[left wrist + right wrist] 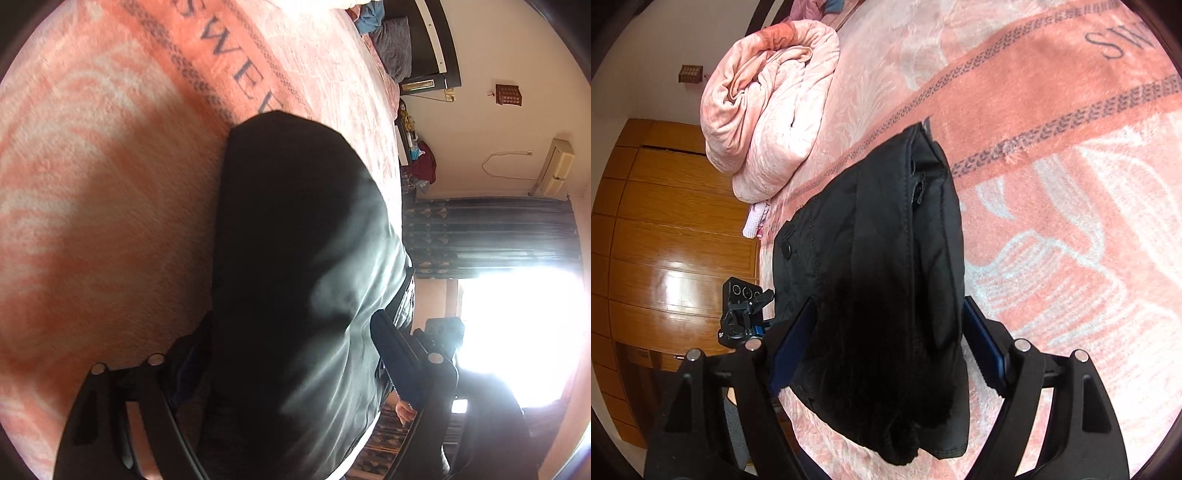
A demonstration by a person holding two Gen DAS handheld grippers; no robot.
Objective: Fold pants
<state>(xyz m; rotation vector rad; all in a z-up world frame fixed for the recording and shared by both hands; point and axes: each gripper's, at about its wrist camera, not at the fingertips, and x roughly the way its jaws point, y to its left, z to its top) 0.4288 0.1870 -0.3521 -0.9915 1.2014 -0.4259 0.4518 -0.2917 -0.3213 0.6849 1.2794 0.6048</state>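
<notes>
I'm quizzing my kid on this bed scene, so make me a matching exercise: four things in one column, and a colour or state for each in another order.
Column one:
1. pants
2. bed blanket
3. rolled quilt
4. right tool

Column two:
A. pale pink, bundled up near the bed's edge
B. open, fabric between its fingers
C. black, lying folded on the bed
D. salmon with white pattern and grey letters

Pairs: 1-C, 2-D, 3-A, 4-B
</notes>
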